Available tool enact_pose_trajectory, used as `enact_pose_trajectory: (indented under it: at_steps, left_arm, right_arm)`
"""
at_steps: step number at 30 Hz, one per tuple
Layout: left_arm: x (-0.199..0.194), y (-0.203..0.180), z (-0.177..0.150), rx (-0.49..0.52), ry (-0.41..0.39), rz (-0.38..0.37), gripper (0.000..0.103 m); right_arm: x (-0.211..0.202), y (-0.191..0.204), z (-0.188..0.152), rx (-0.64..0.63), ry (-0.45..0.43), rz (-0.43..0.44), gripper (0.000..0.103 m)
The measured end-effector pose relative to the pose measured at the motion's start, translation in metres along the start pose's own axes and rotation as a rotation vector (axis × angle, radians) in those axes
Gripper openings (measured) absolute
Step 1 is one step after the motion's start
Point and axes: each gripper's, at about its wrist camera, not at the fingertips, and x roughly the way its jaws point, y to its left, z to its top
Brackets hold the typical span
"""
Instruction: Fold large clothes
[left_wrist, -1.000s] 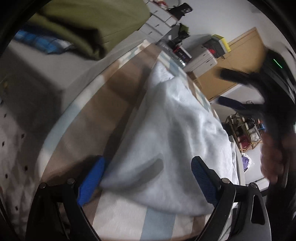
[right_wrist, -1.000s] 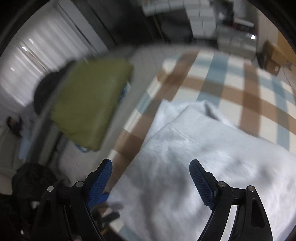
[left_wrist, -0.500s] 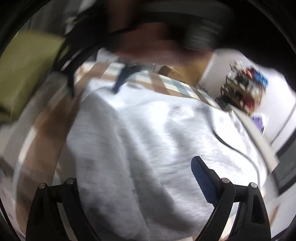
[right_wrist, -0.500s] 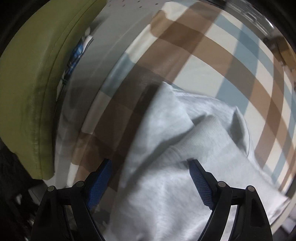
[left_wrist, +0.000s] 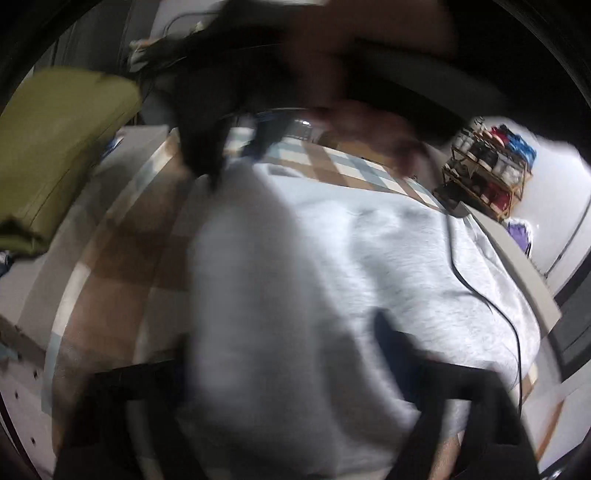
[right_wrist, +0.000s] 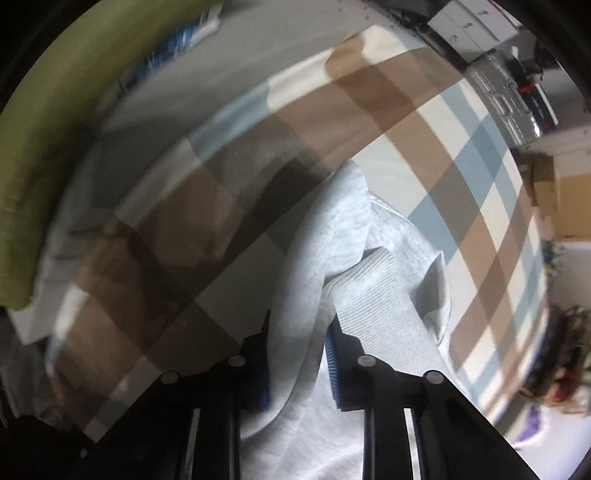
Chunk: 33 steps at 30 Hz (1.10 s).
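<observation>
A light grey sweatshirt (left_wrist: 369, 258) lies on a plaid brown, blue and cream bedsheet (left_wrist: 122, 254). In the left wrist view my left gripper (left_wrist: 280, 354) is blurred, with a fold of the sweatshirt bunched between its fingers; the jaws look closed on it. The right gripper's body and the hand holding it show at the top of that view (left_wrist: 207, 147). In the right wrist view my right gripper (right_wrist: 299, 354) is shut on a fold of the sweatshirt (right_wrist: 325, 251) beside its ribbed hem (right_wrist: 373, 291), above the sheet (right_wrist: 369, 110).
An olive green cushion (left_wrist: 59, 155) lies left of the bed and also shows in the right wrist view (right_wrist: 44, 147). A shelf with coloured items (left_wrist: 487, 166) stands at the far right. A dark cord (left_wrist: 476, 291) runs across the sweatshirt. Cardboard boxes (right_wrist: 554, 195) stand beyond the bed.
Both grippers went from open to closed on folds of the sweatshirt. The right gripper moved in over the sweatshirt's edge. The left view swung and blurred.
</observation>
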Motion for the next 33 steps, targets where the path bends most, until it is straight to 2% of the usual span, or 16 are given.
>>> enact_pose_trajectory:
  at_steps: [1,3,5,8,11,14,16,19,21,23,24,26,28,30,31,33]
  left_arm:
    - [-0.001,0.007,0.003,-0.009,0.012,0.006,0.028]
    - [-0.005,0.022,0.009,-0.019,0.021,-0.036,0.027]
    - [-0.010,0.032,0.013,-0.026,0.013,-0.034,0.022]
    - [-0.022,0.047,0.027,-0.034,-0.019,-0.012,0.021]
    - [-0.048,0.049,0.046,-0.021,-0.128,0.037,0.020]
    - [-0.084,0.027,0.073,0.068,-0.240,0.093,0.020]
    - [-0.108,0.001,0.094,0.124,-0.315,0.091,0.020]
    - [-0.124,-0.054,0.113,0.284,-0.369,0.081,0.020]
    - [-0.118,-0.095,0.112,0.380,-0.350,0.043,0.020]
    - [-0.089,-0.139,0.101,0.502,-0.285,0.051,0.022]
    - [-0.064,-0.164,0.088,0.588,-0.224,0.065,0.023]
    - [-0.020,-0.197,0.060,0.731,-0.131,0.109,0.025]
    - [0.032,-0.222,0.022,0.853,-0.026,0.165,0.026]
    - [0.058,-0.228,-0.001,0.902,0.035,0.157,0.032]
    - [0.073,-0.230,-0.014,0.917,0.098,0.136,0.035]
    - [0.075,-0.229,-0.023,0.919,0.160,0.047,0.037]
  right_arm:
    - [-0.006,-0.005,-0.003,0.014,-0.032,0.028,0.019]
    - [-0.023,-0.009,-0.009,0.029,-0.110,0.046,0.018]
    - [-0.043,-0.016,-0.014,0.059,-0.190,0.090,0.017]
    - [-0.071,-0.021,-0.018,0.093,-0.300,0.170,0.017]
    - [-0.113,-0.030,-0.019,0.132,-0.419,0.287,0.017]
    - [-0.169,-0.070,-0.018,0.269,-0.565,0.548,0.017]
    - [-0.193,-0.087,-0.031,0.318,-0.659,0.671,0.017]
    - [-0.238,-0.128,-0.081,0.328,-0.830,0.748,0.016]
    - [-0.246,-0.158,-0.123,0.363,-0.885,0.753,0.016]
    - [-0.231,-0.189,-0.163,0.423,-0.868,0.708,0.016]
    - [-0.218,-0.203,-0.181,0.446,-0.849,0.673,0.016]
    - [-0.178,-0.224,-0.211,0.521,-0.761,0.614,0.016]
    - [-0.136,-0.240,-0.231,0.603,-0.664,0.606,0.016]
    - [-0.101,-0.248,-0.236,0.611,-0.581,0.561,0.016]
    - [-0.085,-0.250,-0.230,0.602,-0.546,0.533,0.016]
    - [-0.059,-0.251,-0.215,0.591,-0.478,0.516,0.016]
